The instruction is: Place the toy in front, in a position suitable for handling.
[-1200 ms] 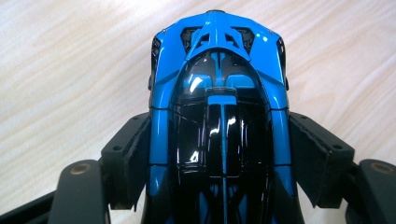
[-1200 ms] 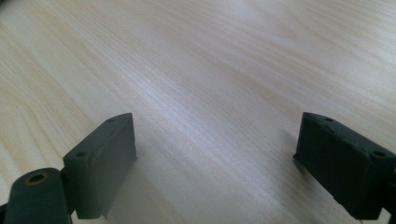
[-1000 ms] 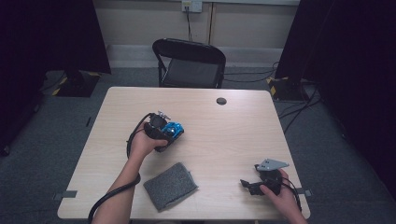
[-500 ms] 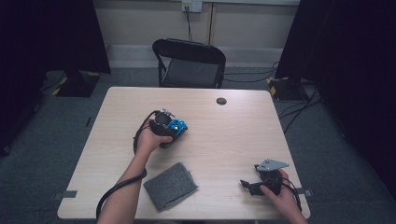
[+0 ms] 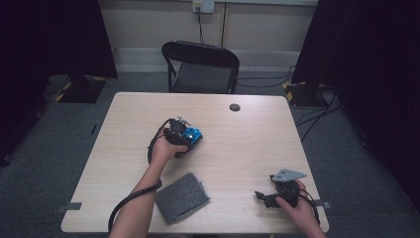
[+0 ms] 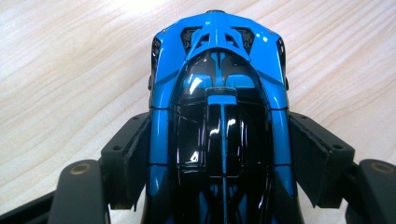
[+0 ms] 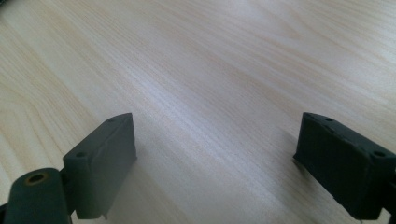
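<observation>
In the high view, the left tongs [image 5: 184, 140] hold the glossy blue and black toy car [image 5: 191, 135] near the centre of the pale wooden tabletop [image 5: 247, 148]; the grey felt pad [image 5: 182, 197] lies at 6 o'clock from it, with free room around. In the left gripper view, the pads press both flanks of the car [image 6: 219, 121], and this smooth body could slip. In the right gripper view, the right tongs [image 7: 215, 163] stand wide and empty.

No readable text, label or number appears anywhere.

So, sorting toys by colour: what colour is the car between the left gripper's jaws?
Blue with a glossy black top: the toy car, best in the left gripper view.
</observation>
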`<move>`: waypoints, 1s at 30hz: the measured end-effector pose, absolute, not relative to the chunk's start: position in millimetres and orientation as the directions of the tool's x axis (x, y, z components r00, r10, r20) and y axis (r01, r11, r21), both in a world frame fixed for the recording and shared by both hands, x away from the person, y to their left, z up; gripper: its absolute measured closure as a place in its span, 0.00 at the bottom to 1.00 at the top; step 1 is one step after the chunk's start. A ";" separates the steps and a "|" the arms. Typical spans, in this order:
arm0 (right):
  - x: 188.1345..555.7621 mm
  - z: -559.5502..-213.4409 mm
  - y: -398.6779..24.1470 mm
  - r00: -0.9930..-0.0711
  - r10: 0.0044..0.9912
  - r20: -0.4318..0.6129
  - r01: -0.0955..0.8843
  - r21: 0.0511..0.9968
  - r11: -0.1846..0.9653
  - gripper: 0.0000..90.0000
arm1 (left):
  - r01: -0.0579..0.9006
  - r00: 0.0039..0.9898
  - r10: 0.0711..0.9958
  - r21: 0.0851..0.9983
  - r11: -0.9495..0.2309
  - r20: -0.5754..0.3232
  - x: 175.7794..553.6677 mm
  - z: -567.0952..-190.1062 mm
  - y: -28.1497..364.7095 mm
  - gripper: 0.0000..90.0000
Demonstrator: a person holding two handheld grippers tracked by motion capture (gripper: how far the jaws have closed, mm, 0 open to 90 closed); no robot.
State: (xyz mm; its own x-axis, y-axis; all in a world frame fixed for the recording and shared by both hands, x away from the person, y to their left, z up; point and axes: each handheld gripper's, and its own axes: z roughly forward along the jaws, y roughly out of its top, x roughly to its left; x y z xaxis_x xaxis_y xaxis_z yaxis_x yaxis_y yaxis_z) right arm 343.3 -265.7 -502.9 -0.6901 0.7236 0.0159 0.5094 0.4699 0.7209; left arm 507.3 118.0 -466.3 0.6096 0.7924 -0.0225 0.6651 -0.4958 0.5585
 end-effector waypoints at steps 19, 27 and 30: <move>343.3 -502.8 -265.8 -0.690 0.723 0.018 0.510 0.721 0.469 0.13 | 0.641 0.634 0.774 0.557 -0.529 0.005 505.6 -478.1 114.1 0.32; 343.3 -502.8 -265.8 -0.690 0.723 0.018 0.510 0.721 0.469 0.13 | 0.643 0.631 0.776 0.566 -0.515 -0.011 504.1 -481.9 116.6 0.31; 343.3 -502.8 -265.8 -0.690 0.723 0.018 0.510 0.721 0.469 0.13 | 0.638 0.631 0.776 0.571 -0.516 -0.005 504.1 -482.4 116.3 0.31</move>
